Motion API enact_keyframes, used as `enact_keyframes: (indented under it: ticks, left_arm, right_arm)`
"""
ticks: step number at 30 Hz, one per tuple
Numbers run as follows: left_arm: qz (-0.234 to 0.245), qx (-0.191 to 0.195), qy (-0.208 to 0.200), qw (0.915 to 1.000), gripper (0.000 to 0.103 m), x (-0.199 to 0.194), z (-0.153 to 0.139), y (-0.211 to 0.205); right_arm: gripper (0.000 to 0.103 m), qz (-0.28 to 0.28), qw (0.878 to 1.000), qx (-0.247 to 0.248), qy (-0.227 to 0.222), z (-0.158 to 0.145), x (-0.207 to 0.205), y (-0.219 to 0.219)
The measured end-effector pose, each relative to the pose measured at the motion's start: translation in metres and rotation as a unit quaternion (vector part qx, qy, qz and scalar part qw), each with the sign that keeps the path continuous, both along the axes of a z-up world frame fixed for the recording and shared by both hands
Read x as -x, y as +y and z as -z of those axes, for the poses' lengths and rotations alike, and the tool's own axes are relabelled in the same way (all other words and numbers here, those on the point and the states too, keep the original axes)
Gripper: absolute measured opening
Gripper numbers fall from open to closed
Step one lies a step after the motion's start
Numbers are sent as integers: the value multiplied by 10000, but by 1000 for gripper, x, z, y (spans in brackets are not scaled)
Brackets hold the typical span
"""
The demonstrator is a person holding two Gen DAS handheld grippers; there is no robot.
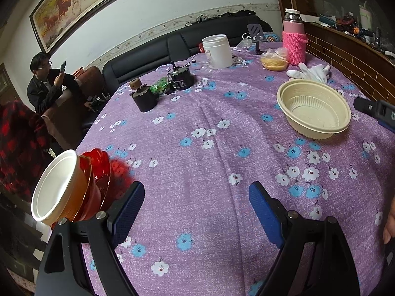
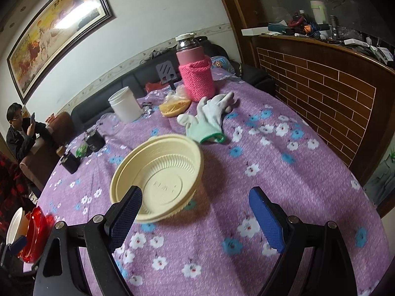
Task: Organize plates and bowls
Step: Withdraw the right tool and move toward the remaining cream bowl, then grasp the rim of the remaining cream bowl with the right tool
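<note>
Both the left gripper (image 1: 196,212) and right gripper (image 2: 195,218) hang released over open table (image 1: 197,123); nested cream bowls (image 2: 158,177) sit empty mid-table.

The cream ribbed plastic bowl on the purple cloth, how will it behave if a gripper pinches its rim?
The cream ribbed plastic bowl looks thin-walled, so it is probably light and may flex under a pinch. It seems to be two nested bowls, which might separate. On the purple floral tablecloth it would likely slide rather than tip.
</note>
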State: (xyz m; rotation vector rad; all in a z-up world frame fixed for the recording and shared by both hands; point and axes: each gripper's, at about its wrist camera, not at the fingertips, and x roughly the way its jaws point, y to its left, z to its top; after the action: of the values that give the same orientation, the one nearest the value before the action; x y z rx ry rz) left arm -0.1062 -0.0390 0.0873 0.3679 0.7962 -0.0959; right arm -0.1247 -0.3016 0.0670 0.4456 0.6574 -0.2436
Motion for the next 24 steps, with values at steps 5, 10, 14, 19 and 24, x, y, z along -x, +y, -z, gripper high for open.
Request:
enact_keyframes:
  ticks: [5, 10, 14, 19, 24]
  left_arm:
    - [76, -99, 7, 9999, 86, -4, 3, -12]
    - [141, -145, 76, 9998, 86, -16, 4, -21]
    - [148, 334, 496, 9981, 86, -43, 3, -23]
    - [204, 858, 917, 9919, 86, -87, 5, -37]
    - [353, 1311, 1371, 9812, 85, -121, 14, -59]
  right_arm:
    - [91, 46, 10000, 5, 46, 4, -18, -9]
    - [91, 58, 10000, -48, -14, 14, -24, -16]
    - [91, 34, 9998, -202, 41, 24, -28, -24]
    - [91, 29, 9995, -322, 17, 27, -29, -29]
    - [86, -69, 9998, -191, 60, 28, -33, -22]
